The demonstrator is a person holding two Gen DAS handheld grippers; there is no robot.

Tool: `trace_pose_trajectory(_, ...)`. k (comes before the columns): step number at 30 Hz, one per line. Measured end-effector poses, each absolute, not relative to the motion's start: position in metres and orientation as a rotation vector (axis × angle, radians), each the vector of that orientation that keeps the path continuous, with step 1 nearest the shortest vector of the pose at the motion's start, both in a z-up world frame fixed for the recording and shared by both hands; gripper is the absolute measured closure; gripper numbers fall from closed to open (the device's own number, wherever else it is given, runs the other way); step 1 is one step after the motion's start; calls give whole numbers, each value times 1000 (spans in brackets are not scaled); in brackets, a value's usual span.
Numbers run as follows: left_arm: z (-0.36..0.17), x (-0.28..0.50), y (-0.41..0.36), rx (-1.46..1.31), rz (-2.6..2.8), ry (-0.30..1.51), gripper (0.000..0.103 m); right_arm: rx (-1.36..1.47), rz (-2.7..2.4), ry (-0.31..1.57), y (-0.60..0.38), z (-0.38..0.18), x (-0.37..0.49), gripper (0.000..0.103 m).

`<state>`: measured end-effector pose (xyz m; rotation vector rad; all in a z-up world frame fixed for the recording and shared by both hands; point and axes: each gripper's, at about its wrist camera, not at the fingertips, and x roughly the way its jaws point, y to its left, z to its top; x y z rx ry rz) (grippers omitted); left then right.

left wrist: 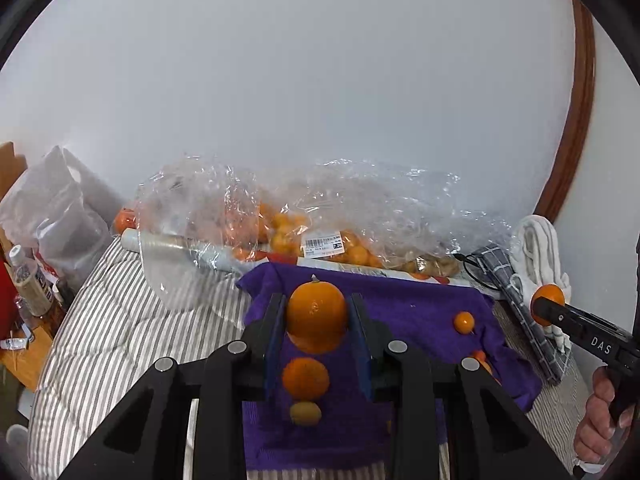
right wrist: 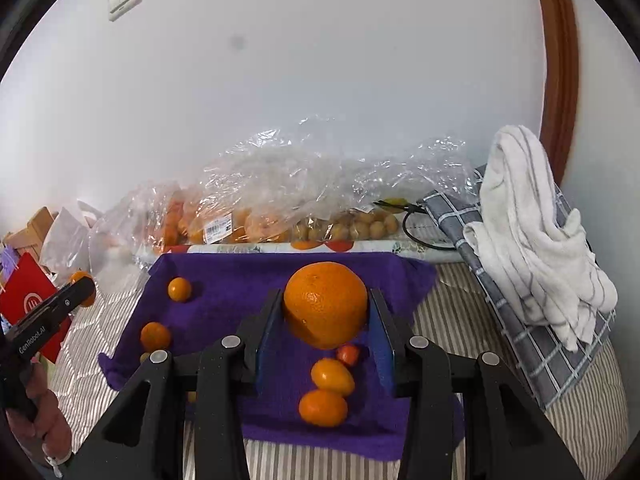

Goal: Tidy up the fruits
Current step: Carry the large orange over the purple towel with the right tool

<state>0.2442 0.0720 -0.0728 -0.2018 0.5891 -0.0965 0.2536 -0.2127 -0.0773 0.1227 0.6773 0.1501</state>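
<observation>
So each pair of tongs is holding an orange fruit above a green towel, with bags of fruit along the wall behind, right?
Not quite: the towel is purple, not green. The rest holds. The left tongs grip a small round orange fruit, the right tongs a larger round orange fruit, and clear plastic bags of fruit lie along the wall. Both wrist views show it.

White towel [right wrist: 532, 232] on checked cloth [right wrist: 516, 320]

Small stemmed orange [left wrist: 317, 318] & bigger orange [right wrist: 326, 304], each held up off a purple cloth [right wrist: 240, 280]. Loose on cloth: several small oranges, e.g. one [right wrist: 323, 408] near front edge, plus yellowish fruit [left wrist: 305, 413].
</observation>
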Motion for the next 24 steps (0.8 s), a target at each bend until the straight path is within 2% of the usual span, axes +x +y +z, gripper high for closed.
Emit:
trace_pose_trajectory(12,-93,302,83,-186,-57,684,74,112,164,728,-199,-101,311,62)
trace_pose_trajectory(24,-141,329,63,-96,-69,834,74,95,190,885,-196,-163,338,62)
